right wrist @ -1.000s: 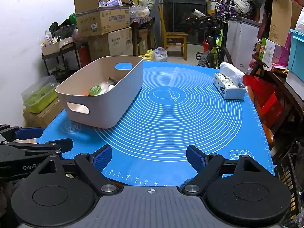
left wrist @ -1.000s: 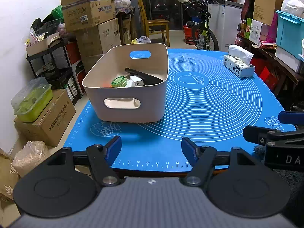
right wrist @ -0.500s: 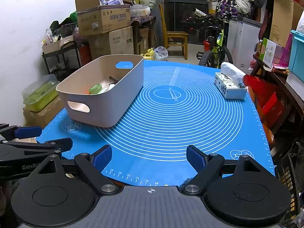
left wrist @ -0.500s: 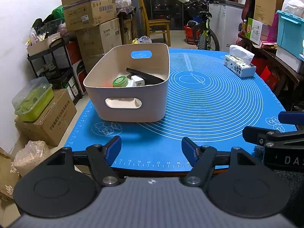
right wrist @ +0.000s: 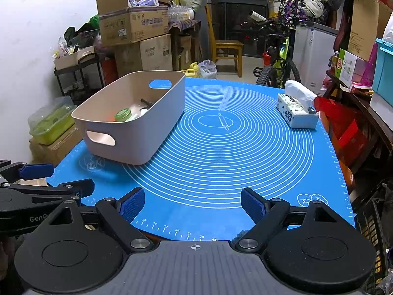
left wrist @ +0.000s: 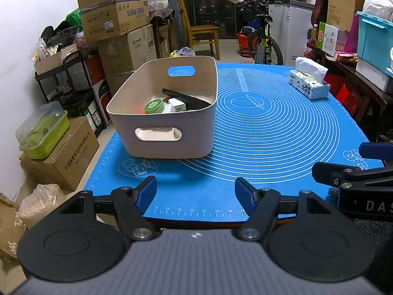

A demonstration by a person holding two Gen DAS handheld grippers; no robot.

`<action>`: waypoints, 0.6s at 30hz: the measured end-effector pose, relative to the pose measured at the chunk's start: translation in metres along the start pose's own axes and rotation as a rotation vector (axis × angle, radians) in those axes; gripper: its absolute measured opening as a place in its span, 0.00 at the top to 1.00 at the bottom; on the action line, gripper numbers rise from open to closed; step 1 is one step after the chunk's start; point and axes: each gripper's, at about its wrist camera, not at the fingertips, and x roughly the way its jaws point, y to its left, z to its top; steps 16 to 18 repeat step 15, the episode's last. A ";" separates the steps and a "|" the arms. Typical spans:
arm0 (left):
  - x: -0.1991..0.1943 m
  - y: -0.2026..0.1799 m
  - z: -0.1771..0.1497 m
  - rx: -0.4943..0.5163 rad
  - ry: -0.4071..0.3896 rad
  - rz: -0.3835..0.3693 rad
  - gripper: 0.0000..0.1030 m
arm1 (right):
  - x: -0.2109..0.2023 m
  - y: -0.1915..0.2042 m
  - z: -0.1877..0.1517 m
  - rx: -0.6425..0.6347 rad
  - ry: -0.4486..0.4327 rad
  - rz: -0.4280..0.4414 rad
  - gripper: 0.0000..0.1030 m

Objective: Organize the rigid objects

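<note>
Blue circle-printed baking mat (left wrist: 270, 132) covers table; beige bin (left wrist: 172, 113) at its left holds green-lidded jar (left wrist: 154, 106), white charger (left wrist: 177, 105). Left gripper (left wrist: 195, 193), right gripper (right wrist: 192, 202): jaws apart, empty. Cardboard boxes (left wrist: 115, 12), bicycle (left wrist: 264, 41) behind.

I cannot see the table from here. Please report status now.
Left gripper open, empty. Right gripper open, empty. Items inside beige bin. Only tissue box on mat; nothing blocking.
</note>
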 end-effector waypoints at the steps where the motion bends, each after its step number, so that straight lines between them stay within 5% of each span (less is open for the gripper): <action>1: 0.000 0.000 0.000 0.000 0.000 -0.001 0.31 | 0.000 0.000 0.000 0.000 0.000 0.000 0.15; 18: -0.001 -0.002 0.000 0.007 -0.003 -0.002 0.27 | 0.000 0.000 0.001 0.001 0.001 0.000 0.15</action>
